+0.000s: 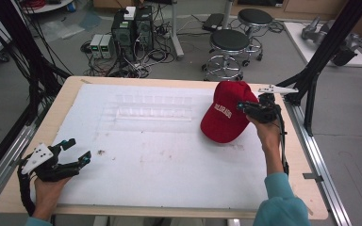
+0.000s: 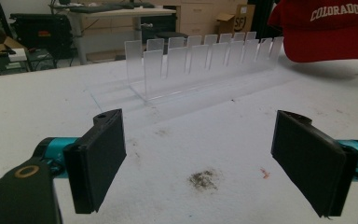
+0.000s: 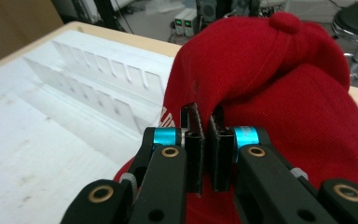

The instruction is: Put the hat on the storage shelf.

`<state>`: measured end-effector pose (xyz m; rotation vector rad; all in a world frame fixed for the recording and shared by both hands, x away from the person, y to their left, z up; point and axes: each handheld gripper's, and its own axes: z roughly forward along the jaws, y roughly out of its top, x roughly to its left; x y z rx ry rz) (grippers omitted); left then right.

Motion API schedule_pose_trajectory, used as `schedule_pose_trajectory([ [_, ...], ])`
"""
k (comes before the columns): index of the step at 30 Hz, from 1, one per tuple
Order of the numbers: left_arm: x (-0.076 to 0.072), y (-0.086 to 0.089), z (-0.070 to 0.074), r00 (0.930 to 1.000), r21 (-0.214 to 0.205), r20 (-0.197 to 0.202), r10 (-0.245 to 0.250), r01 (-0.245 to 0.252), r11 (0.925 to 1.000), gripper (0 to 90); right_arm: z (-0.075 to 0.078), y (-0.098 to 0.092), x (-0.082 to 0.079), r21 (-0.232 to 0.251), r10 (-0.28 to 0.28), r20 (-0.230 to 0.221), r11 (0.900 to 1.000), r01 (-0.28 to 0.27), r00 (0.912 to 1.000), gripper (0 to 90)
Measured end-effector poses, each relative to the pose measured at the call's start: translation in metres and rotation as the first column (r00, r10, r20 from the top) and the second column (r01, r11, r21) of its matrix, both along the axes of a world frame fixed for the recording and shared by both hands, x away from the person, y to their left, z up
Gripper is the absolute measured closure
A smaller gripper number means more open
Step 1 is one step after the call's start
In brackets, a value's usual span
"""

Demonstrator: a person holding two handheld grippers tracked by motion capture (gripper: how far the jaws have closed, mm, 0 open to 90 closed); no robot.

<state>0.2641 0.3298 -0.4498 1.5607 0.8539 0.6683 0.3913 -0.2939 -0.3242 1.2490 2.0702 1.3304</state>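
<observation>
While my right gripper (image 3: pixel 204 122) pinches a fold of the red cap (image 1: pixel 226 113) at 2 o'clock on the counter (image 1: pixel 169 155), I judge the grasp done, placement pending. Left gripper (image 1: pixel 78 151) idles wide open at 8 o'clock, clear rack (image 1: pixel 146 108) untouched.
</observation>
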Motion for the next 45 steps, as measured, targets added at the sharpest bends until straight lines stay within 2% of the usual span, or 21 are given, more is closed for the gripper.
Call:
schedule_pose_trajectory([
  [4,0.0,0.001,0.0,1.0,-0.004,-0.005,-0.006,0.006,1.0,17.9,0.003,0.005,-0.009,0.034,0.014,0.011,0.9993,-0.014,0.9999,86.9],
  [8,0.001,0.001,0.0,0.9999,-0.01,-0.007,-0.01,0.01,0.9999,17.9,0.009,0.016,-0.027,0.025,0.048,0.032,0.9985,-0.049,0.9983,86.9],
  [9,0.001,0.001,0.0,0.9999,-0.01,-0.008,-0.009,0.009,0.9999,17.9,0.009,0.016,-0.027,0.025,0.048,0.032,0.9985,-0.049,0.9983,86.9],
  [11,0.001,0.001,0.0,0.9999,-0.009,-0.009,-0.007,0.007,0.9999,17.7,0.012,0.023,-0.037,0.037,0.072,0.045,0.9965,-0.074,0.9964,86.9],
  [13,0.001,0.001,0.0,0.9999,-0.011,-0.011,-0.006,0.006,0.9999,17.2,0.013,0.025,-0.039,0.041,0.078,0.047,0.996,-0.08,0.9959,86.9],
  [18,0.002,0.003,0.0,0.9997,-0.027,-0.023,0.004,-0.005,0.9996,17.2,0.019,0.043,-0.055,0.04,0.138,0.081,0.9891,-0.142,0.9871,86.8],
  [22,0.003,0.006,0.003,0.9991,0.006,-0.039,0.018,-0.018,0.9998,17.2,0.023,0.057,-0.063,0.04,0.175,0.096,0.9829,-0.18,0.9798,86.9],
  [24,0.004,0.006,0.012,0.9988,-0.002,-0.05,0.0,0.0,1.0,17.2,0.024,0.063,-0.066,0.043,0.188,0.098,0.9802,-0.193,0.9772,86.9],
  [27,0.003,0.005,0.019,0.999,-0.002,-0.043,-0.012,0.012,0.9999,16.8,0.025,0.073,-0.068,0.04,0.211,0.108,0.9754,-0.217,0.9714,86.9],
  [29,0.004,0.001,0.027,0.9985,-0.001,-0.046,-0.03,0.03,0.9995,16.5,0.026,0.077,-0.07,0.04,0.221,0.107,0.9732,-0.227,0.9693,86.9],
  [31,0.005,-0.003,0.036,0.9975,-0.006,-0.047,-0.054,0.054,0.9985,15.6,0.027,0.087,-0.073,0.036,0.248,0.113,0.9666,-0.253,0.9622,86.9],
  [32,0.005,-0.006,0.04,0.9971,-0.002,-0.044,-0.062,0.062,0.9981,15.6,0.027,0.087,-0.073,0.036,0.248,0.113,0.9666,-0.253,0.9622,86.9],
  [34,0.007,-0.013,0.05,0.9948,0.003,-0.047,-0.09,0.091,0.9959,15.4,0.028,0.095,-0.076,0.031,0.27,0.117,0.9609,-0.275,0.9557,86.9],
  [35,0.008,-0.017,0.054,0.9934,0.005,-0.05,-0.103,0.103,0.9947,15.4,0.028,0.095,-0.076,0.031,0.27,0.117,0.9609,-0.275,0.9557,86.9],
  [38,0.014,-0.029,0.07,0.9853,0.01,-0.071,-0.155,0.156,0.9877,15.3,0.027,0.109,-0.08,0.03,0.3,0.12,0.9518,-0.305,0.9464,86.8],
  [42,0.019,-0.042,0.086,0.9789,0.037,-0.079,-0.188,0.192,0.9807,15.2,0.027,0.117,-0.082,0.023,0.318,0.121,0.9463,-0.322,0.9405,86.9],
  [45,0.023,-0.048,0.095,0.976,0.032,-0.076,-0.204,0.207,0.9778,15.3,0.026,0.125,-0.083,0.013,0.342,0.119,0.9383,-0.346,0.9322,86.9],
])
